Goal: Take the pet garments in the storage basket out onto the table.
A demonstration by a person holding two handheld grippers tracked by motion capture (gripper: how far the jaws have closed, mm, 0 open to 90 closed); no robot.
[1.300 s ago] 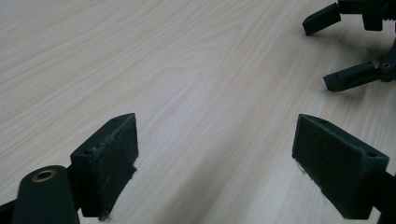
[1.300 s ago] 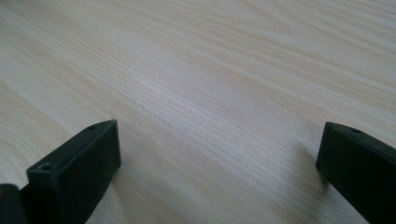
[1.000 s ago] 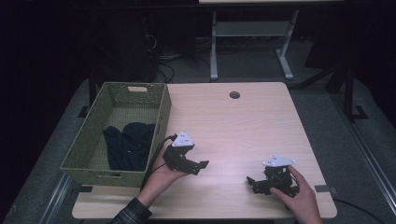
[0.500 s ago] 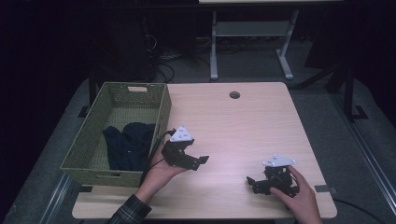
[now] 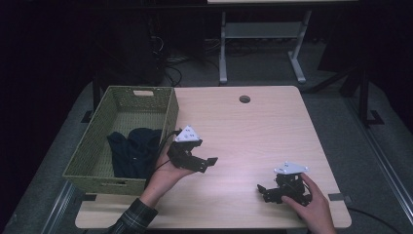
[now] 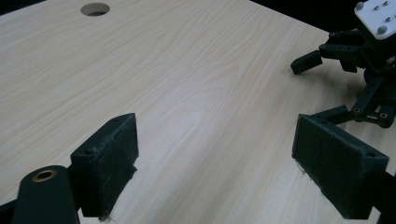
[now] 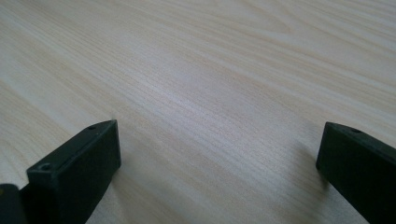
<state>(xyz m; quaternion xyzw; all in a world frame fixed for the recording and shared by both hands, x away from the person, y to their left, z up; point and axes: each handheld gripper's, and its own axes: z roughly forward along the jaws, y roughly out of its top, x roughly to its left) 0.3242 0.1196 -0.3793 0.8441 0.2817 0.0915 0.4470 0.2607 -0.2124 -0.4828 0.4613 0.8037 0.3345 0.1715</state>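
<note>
Gaping wide w/ nothing held, left hand-held gripper (image 5: 204, 163) & right hand-held gripper (image 5: 265, 191) over table (image 5: 253, 126).

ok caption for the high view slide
Two open grippers, left gripper and right gripper, over a table beside a basket.

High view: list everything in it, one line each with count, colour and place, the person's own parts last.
Table: one, light wood, centre, with a round hole near its far edge.
Basket: one, green woven, on the table's left part.
Cloth: one, dark, bunched inside the basket.
Stand: one, grey metal, on the floor beyond the table.
Cables: several, dark, on the floor behind the basket.
Left gripper: one, black with a grey plate, open, held above the table beside the basket.
Right gripper: one, black with a grey plate, open, low near the table's front right.
Sleeve: one, plaid, bottom left.
</note>
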